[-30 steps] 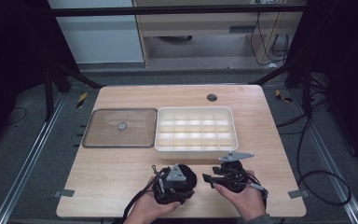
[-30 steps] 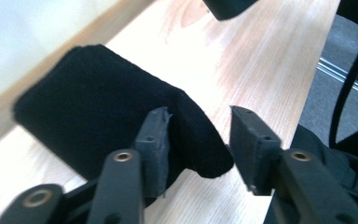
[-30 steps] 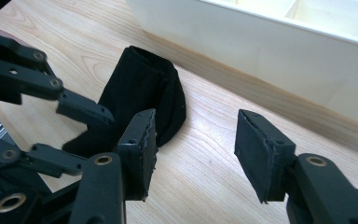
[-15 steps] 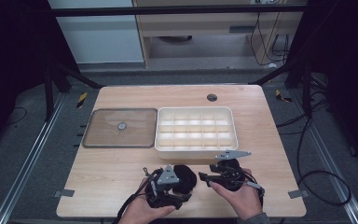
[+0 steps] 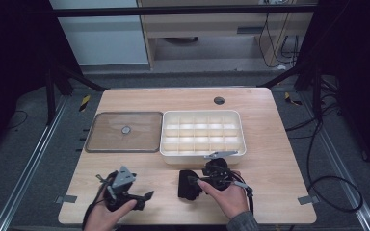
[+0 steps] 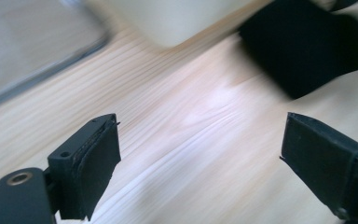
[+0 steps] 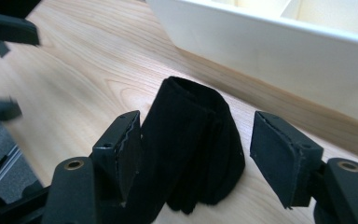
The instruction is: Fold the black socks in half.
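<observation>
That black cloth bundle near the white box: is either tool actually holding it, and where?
Neither holds it. The black folded cloth lies between the right gripper's fingers, which have just been opening; the left gripper is open over bare table.

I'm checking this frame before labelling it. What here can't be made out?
- Black cloth: its near end is hidden behind the right hand-held gripper in the right gripper view, so its full shape is unclear.
- Tray: in the high view, what its compartments hold is too small to tell.
- Lid: blurred and cut off by the left gripper view's edge.
</observation>
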`<move>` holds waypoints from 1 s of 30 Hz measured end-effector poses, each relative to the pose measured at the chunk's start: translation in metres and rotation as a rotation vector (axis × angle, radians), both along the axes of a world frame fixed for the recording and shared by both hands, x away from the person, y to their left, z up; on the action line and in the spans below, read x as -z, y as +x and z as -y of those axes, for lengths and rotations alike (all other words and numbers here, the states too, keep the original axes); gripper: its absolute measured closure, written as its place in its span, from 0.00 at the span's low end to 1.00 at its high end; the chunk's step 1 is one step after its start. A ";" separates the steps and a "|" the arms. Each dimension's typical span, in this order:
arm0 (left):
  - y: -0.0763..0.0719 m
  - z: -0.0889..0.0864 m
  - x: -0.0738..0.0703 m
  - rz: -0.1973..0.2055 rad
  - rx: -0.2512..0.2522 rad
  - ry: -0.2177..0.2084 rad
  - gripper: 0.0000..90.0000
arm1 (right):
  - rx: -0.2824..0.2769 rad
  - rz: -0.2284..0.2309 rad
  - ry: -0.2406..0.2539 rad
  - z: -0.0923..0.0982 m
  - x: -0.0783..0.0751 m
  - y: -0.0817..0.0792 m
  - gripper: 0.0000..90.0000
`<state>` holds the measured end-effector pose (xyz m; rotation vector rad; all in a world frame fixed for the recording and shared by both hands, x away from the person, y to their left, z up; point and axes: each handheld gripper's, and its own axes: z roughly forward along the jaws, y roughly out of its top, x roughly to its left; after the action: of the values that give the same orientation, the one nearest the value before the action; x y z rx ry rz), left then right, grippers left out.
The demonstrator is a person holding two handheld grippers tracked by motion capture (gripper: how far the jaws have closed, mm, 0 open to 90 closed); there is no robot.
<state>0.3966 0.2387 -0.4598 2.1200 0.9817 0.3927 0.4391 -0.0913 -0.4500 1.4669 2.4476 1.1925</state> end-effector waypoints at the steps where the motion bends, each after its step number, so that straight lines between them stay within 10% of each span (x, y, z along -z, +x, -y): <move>1: 0.001 -0.011 0.006 0.003 -0.029 -0.008 0.13 | 0.001 -0.005 -0.009 -0.003 0.004 0.003 0.38; 7: 0.008 -0.044 0.018 -0.029 -0.106 -0.033 0.14 | 0.024 -0.060 -0.051 -0.014 0.023 0.012 0.37; 19: 0.009 -0.045 0.023 -0.034 -0.110 -0.013 0.16 | 0.001 -0.080 -0.140 -0.035 0.030 0.014 0.48; 30: 0.015 -0.051 0.028 -0.031 -0.143 0.019 0.15 | -0.081 -0.098 -0.060 -0.038 0.030 0.014 0.71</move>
<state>0.4118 0.2898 -0.4877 2.0849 1.1556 0.4425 0.4533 -0.0535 -0.4798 1.4571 2.6055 1.0742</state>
